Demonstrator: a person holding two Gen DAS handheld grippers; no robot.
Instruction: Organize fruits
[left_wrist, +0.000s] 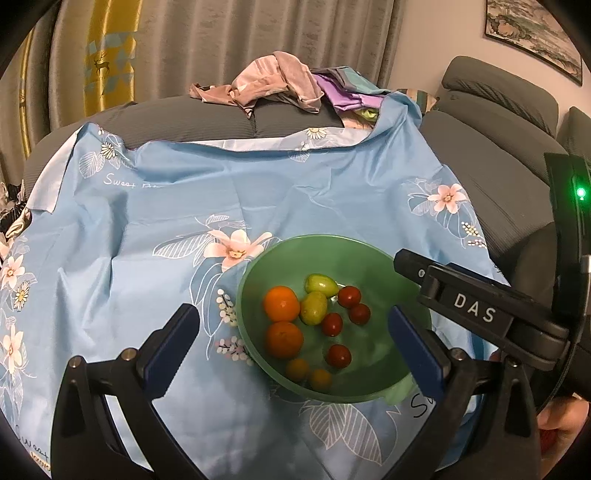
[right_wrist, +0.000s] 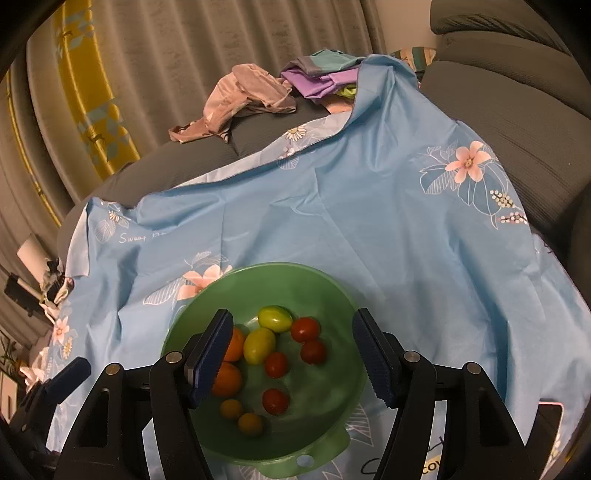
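Hovering wide open and empty, the right gripper (right_wrist: 291, 358) frames the round green plastic bowl (right_wrist: 332, 295) of mixed fruit, lower centre; left gripper (left_wrist: 291, 343), equally spread, has it lower right.

Both wrist views look steeply down, close over the green bowl (left_wrist: 334, 254) (right_wrist: 332, 291) on blue cloth (left_wrist: 295, 192) (right_wrist: 332, 206). Left view sits leftward; right gripper (left_wrist: 402, 258) enters its right edge.
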